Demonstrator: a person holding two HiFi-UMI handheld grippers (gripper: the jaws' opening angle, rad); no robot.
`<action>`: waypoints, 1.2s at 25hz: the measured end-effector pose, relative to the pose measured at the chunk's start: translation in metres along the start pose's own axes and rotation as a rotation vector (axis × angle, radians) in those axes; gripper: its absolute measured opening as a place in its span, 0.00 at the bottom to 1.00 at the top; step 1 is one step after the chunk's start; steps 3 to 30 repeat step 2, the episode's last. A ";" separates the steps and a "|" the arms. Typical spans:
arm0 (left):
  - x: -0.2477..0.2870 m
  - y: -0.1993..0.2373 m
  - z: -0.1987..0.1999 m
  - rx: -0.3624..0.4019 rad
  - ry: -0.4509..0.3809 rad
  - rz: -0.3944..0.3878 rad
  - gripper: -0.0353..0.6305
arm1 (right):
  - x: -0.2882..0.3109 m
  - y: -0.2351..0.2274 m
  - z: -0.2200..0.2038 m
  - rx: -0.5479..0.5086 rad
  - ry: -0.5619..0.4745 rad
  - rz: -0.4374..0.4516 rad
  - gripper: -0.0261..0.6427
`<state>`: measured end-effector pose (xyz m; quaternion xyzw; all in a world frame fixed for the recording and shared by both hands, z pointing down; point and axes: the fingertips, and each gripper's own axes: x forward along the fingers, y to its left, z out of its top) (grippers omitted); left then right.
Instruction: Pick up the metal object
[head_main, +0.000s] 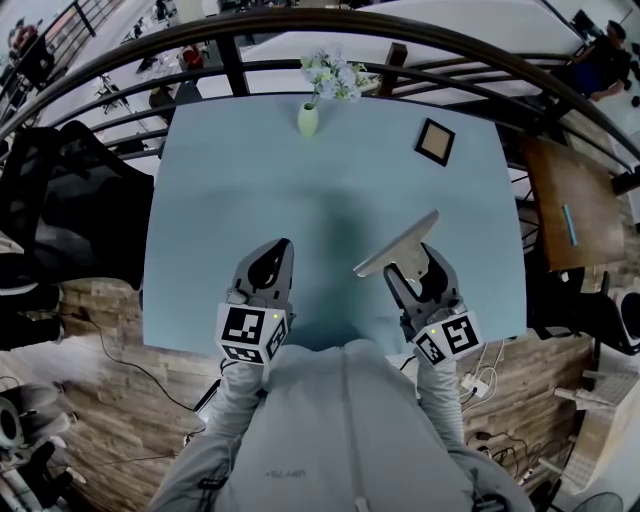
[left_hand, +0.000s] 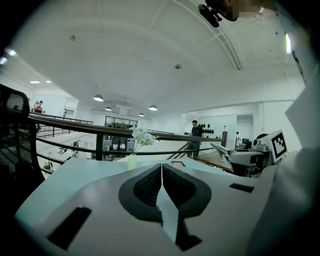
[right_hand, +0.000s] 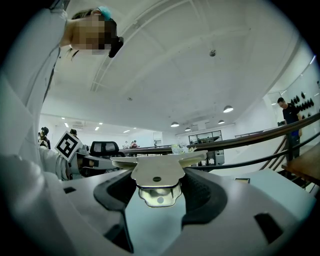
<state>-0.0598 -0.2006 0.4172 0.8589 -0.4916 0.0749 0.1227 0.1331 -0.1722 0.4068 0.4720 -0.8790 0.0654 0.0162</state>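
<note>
Right gripper view: my right gripper (right_hand: 160, 182) pinches the T-shaped metal bracket (right_hand: 156, 170) by its flat stem. The pads bear on both edges and the crossbar lies ahead of the tips. Location: over the table (head_main: 220, 200), near its front edge, right of centre. Left gripper (left_hand: 161, 172): pressed together, empty. Assessment: thin sheet metal, stiff, light, smooth, so liable to slip or pivot. The stem by the screw hole looks the soundest hold. I cannot tell whether it is clear of the tabletop.
</note>
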 end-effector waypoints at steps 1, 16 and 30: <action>-0.001 0.000 0.000 0.000 0.000 0.001 0.10 | -0.001 0.001 0.000 0.001 0.001 -0.001 0.48; -0.001 -0.001 0.000 0.000 0.001 0.001 0.10 | -0.002 0.001 0.000 0.001 0.002 -0.001 0.48; -0.001 -0.001 0.000 0.000 0.001 0.001 0.10 | -0.002 0.001 0.000 0.001 0.002 -0.001 0.48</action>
